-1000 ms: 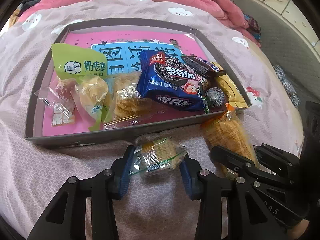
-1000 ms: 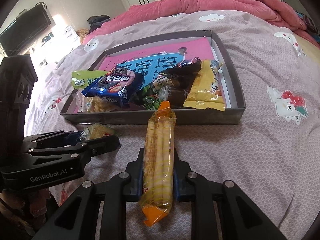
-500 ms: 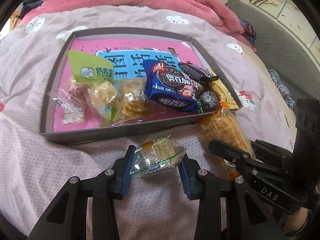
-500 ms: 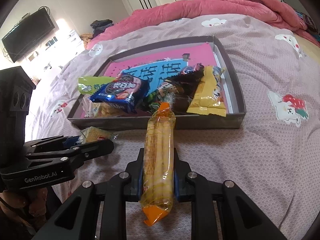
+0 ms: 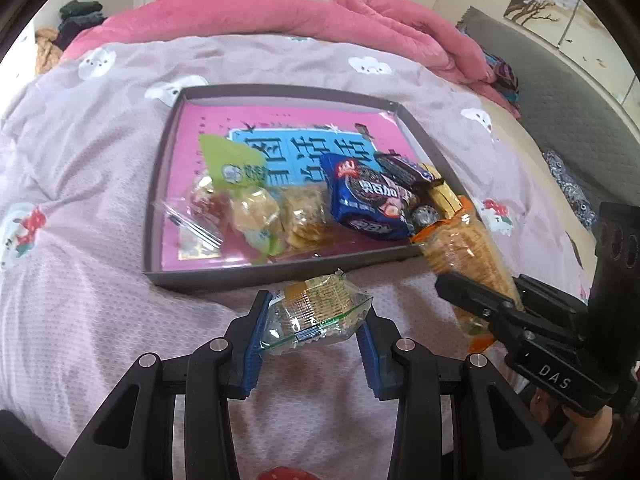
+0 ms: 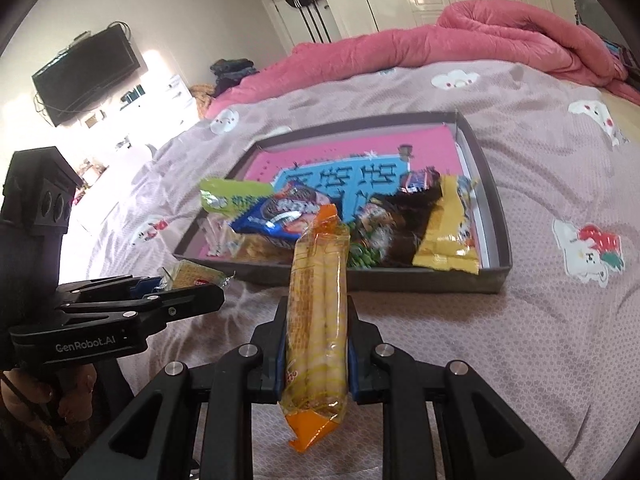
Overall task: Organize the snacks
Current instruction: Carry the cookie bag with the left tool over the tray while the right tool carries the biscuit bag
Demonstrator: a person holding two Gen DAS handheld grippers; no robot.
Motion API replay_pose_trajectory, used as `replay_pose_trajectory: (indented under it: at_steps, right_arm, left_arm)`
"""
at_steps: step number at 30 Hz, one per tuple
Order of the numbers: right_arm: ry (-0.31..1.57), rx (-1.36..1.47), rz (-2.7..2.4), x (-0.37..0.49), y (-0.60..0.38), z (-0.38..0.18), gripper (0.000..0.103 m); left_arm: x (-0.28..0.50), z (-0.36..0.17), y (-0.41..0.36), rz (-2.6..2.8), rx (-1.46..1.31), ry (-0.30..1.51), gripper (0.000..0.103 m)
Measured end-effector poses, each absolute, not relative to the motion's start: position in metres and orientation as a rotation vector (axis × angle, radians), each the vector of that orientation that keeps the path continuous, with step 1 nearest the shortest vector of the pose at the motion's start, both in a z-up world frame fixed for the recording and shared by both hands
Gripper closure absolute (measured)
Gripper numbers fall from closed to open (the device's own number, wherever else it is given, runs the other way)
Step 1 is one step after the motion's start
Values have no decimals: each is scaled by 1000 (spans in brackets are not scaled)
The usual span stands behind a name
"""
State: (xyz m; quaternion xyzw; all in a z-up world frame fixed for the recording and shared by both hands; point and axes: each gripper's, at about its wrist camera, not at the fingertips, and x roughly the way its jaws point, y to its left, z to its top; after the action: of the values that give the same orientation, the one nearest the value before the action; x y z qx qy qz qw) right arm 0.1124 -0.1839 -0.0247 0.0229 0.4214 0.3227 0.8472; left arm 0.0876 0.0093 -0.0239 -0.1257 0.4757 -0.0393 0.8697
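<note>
On a bed spread with a mauve, dimple-textured quilt [image 5: 100, 280] printed with white clouds, two black hand-held grippers hover side by side just short of a shallow grey cardboard tray [image 5: 280, 276]. The left gripper [image 5: 312, 334] pinches a crinkly clear packet of square crackers [image 5: 316, 308] between its ribbed blue pads [image 5: 252, 344], the packet bulging out ahead of the fingertips and hanging clear of the quilt. The right gripper [image 6: 316, 344] is closed on a long, glossy tube of yellow wafer sticks [image 6: 318, 304] with orange crimped ends; the tube runs lengthwise between the fingers, one end poking forward toward the tray's near wall, the other trailing back behind the pads.

Beyond both sets of fingertips, the tray's pink and blue printed floor carries a loose heap of wrappers: a blue foil biscuit pack [image 5: 364, 204] straight ahead of the left fingers, a lime-green pouch [image 5: 234, 160] and clear cellophane sweets [image 5: 204, 204] to their left, a flat yellow sachet [image 6: 448, 236] and a dark, shiny bar [image 6: 404, 208] ahead and right of the right fingers. A rumpled pink plush blanket [image 6: 480, 40] lies far past the tray.
</note>
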Motion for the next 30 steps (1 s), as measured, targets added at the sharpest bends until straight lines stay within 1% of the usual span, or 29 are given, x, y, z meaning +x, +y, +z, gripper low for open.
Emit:
replay_pose_trajectory:
  at_steps: [17,30]
  right_arm:
    - [818,101,683,118,-194,-11,80]
    - [767,154,643,131,-212,0,80]
  left_arm:
    - [80,-1,51,35,-267,912,61]
    - [86,-3,69,105,-248,880,61]
